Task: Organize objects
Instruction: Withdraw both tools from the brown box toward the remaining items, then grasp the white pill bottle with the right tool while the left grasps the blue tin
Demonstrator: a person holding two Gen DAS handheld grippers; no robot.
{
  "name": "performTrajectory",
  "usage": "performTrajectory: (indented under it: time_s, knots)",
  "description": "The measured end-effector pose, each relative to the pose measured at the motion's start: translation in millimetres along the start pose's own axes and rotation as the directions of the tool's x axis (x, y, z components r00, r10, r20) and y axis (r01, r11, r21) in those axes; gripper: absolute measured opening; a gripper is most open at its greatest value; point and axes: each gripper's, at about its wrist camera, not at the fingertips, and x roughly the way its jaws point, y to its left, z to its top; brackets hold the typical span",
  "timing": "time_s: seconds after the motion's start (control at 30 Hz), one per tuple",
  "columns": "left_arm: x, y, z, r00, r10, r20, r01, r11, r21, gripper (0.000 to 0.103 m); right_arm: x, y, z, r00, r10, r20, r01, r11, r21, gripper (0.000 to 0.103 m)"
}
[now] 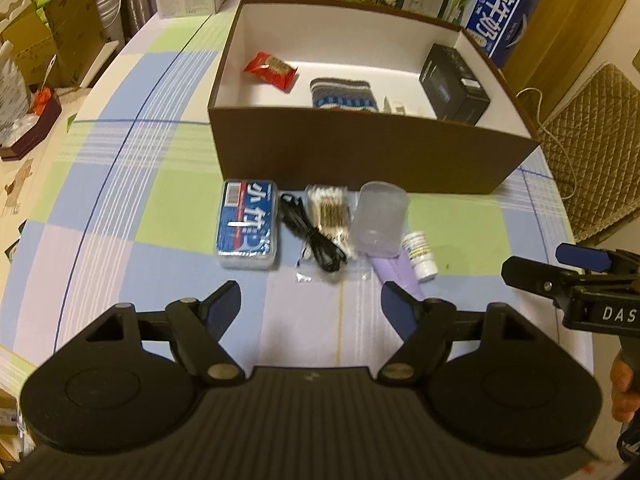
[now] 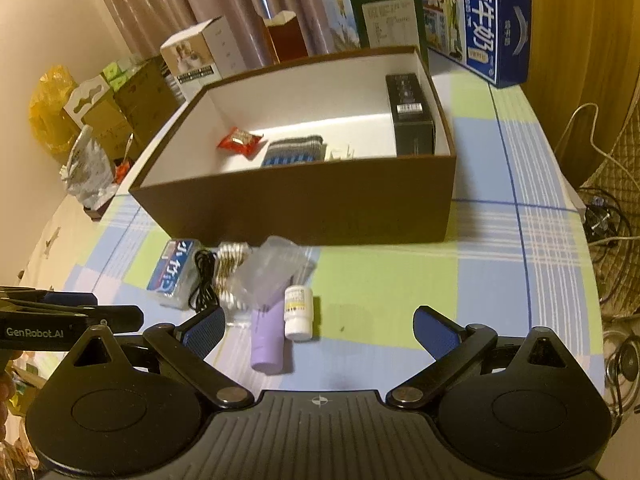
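Closing either empty, wide-spread gripper, left gripper (image 1: 310, 300) or right gripper (image 2: 318, 330), risks snagging neighbours, since the crowded row ahead—cable (image 1: 310, 236), cotton swabs (image 1: 330, 216), small bottle (image 2: 298, 312)—lies touching, outside the brown box (image 1: 360, 160).

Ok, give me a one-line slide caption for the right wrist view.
Open right hand-held gripper above purple tube and white bottle, in front of the brown box on the checked tablecloth.

Left gripper (image 1: 311, 298) jaws apart, empty, tilted down; right gripper (image 2: 318, 326) likewise.
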Motion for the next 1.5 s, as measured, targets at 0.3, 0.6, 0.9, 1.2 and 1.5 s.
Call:
performTrajectory:
  time_s: [0.3, 0.6, 0.9, 1.2, 1.5]
  knots:
    - [7.9, 12.4, -8.5, 0.999, 0.035, -0.004, -0.035, 0.999, -0.017, 0.076, 14.7, 0.3, -9.8, 1.000, -0.003, -0.018, 0.003, 1.000, 0.000, 0.098]
    - [18.9, 26.3, -10.0, 0.999, 0.049, -0.003, -0.049, 0.998, -0.035, 0.076, 30.6, 0.6, -13.7, 1.000, -0.008, -0.023, 0.007, 1.000, -0.027, 0.090]
    - [29.7, 32.7, -8.6, 0.997, 0.071, 0.002, -0.071, 0.997, -0.029, 0.076, 51.7, -1.4, -13.8, 0.999, -0.011, -0.042, 0.010, 0.999, -0.030, 0.084]
    - [44.1, 43.4, -9.4, 0.996, 0.087, 0.016, -0.087, 0.996, -0.024, 0.076, 76.9, 2.8, -13.8, 0.999, 0.009, -0.044, -0.012, 0.998, -0.055, 0.051]
    - [53.1, 53.0, -9.8, 0.997, 0.081, 0.007, -0.081, 0.996, -0.027, 0.076, 94.1, 8.1, -14.7, 0.999, 0.007, -0.042, -0.010, 0.998, -0.063, 0.040]
